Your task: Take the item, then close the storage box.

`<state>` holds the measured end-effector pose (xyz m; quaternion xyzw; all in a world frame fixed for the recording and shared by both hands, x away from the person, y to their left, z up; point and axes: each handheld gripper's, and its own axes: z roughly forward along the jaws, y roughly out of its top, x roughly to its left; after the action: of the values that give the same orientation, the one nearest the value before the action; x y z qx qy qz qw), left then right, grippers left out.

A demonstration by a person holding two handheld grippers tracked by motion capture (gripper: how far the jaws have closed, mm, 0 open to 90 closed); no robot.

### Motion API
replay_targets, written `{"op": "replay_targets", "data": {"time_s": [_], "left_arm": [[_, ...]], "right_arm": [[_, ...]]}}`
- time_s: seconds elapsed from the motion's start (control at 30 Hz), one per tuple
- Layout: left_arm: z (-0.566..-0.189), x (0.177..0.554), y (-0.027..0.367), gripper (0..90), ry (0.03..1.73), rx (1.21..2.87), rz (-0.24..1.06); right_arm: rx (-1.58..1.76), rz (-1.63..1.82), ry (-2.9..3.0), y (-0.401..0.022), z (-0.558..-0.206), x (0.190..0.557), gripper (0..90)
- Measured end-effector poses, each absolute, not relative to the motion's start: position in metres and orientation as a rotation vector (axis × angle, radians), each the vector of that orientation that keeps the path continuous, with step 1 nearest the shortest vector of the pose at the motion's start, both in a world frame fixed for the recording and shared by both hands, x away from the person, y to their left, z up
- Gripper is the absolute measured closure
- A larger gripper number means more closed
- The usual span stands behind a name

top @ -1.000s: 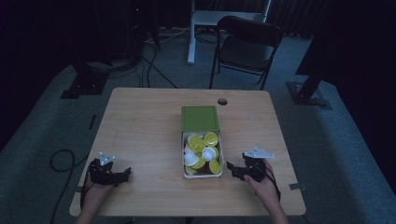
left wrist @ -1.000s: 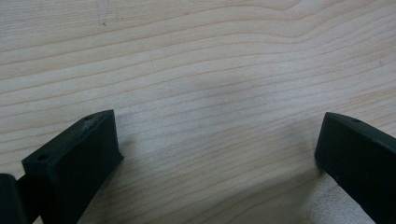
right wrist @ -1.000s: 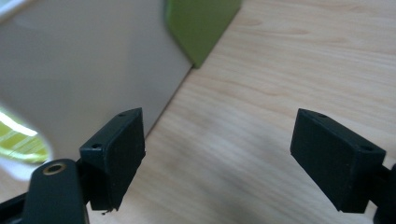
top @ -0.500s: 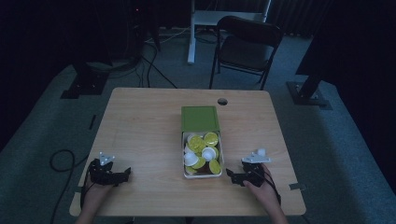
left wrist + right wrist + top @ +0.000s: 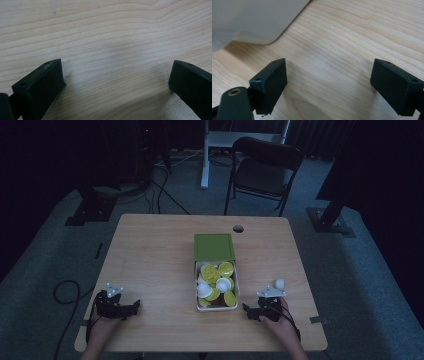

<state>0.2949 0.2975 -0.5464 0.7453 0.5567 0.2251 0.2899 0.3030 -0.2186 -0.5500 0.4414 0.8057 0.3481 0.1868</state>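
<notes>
A white box with its green lid slid back sits mid-table, holding several yellow-green and white cups. One small white cup stands alone on the wood to its right. Just in front of that cup my right gripper rests near the table's front edge, pointing at the box. Its jaws have just been opening and stand wide, with bare wood between them. The box's rounded corner shows beyond them. My left gripper lies at the front left, open over bare wood.
The wooden table has a dark cable hole near its far edge. A folding chair and stand bases sit on the carpet beyond. A cable loops on the floor at the left.
The right gripper has drawn back slightly toward the front edge and left. The white cup now stands apart behind it. The left gripper has not moved.
</notes>
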Motion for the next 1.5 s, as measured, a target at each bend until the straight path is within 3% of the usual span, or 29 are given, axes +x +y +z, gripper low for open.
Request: {"op": "replay_targets", "data": {"time_s": [0.57, 1.03, 1.5], "left_arm": [[-0.546, 0.292, 0.295, 0.0, 1.415, 2.029, 0.573], [-0.537, 0.283, 0.255, 0.0, 1.062, 2.189, 0.444], [-0.524, 0.275, 0.228, 0.0, 0.905, 2.19, 0.407]], "right_arm": [[1.219, 0.985, 2.292, -0.218, -0.55, 0.304, 12.0], [1.229, 1.036, 2.303, -0.216, -0.546, 0.299, 12.2], [1.16, 1.164, 2.237, -0.222, -0.518, 0.29, 12.2]]}}
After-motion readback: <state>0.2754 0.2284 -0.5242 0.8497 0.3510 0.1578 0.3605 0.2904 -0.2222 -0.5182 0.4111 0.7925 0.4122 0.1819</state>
